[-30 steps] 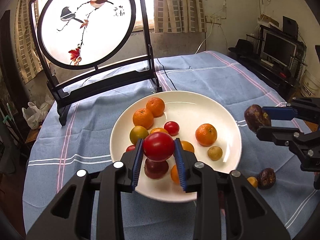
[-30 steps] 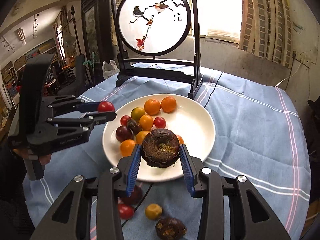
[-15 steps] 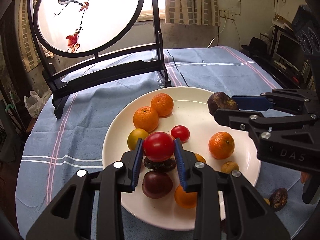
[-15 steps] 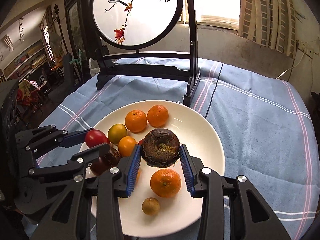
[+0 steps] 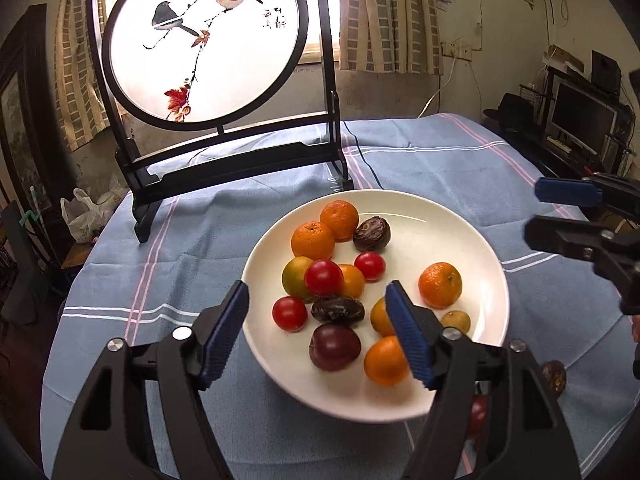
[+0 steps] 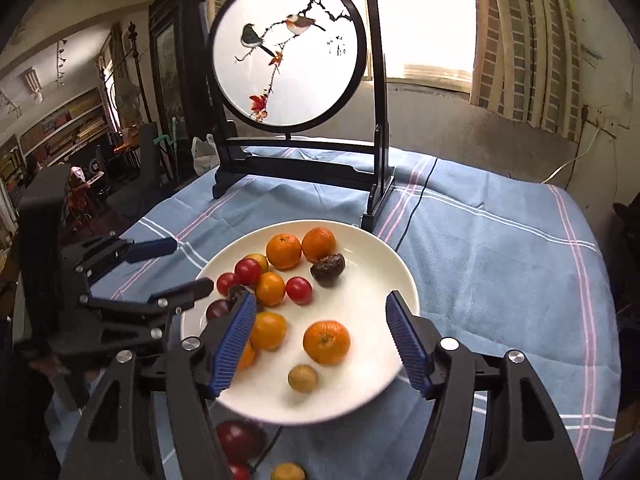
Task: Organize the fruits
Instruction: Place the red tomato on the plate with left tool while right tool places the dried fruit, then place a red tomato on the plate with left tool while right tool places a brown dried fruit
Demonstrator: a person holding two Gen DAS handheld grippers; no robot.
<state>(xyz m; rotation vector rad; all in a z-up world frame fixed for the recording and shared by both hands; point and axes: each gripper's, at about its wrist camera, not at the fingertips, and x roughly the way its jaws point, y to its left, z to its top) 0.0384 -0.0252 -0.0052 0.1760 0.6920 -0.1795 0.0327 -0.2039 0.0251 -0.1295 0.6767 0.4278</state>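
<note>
1. your left gripper (image 5: 318, 334) stands wide with nothing between its blue pads, hanging over the near-left part of the white plate (image 5: 472, 232).
2. your right gripper (image 6: 320, 344) is just as wide and holds nothing, over the near side of the same plate; from the left wrist view it shows off to the right, beyond the rim.
3. the plate holds the sorted fruit: mandarins (image 5: 313, 241) at the far side, a wrinkled dark fruit (image 5: 372, 233) beside them, cherry tomatoes (image 5: 324, 278) on the middle pile, a plum (image 5: 334, 347) nearest you.
4. fruit not yet sorted lies on the blue tablecloth (image 6: 500, 248) just below the near rim: a dark red plum (image 6: 240, 440), a small red one and a small yellow citrus (image 6: 288, 472).
5. these will likely be light, round and smooth, so prone to roll; the tomatoes and plums are probably soft-skinned. take each across its widest middle, pads level, and squeeze gently.
6. the pile looks loose, so set new pieces in a bare spot.
</note>
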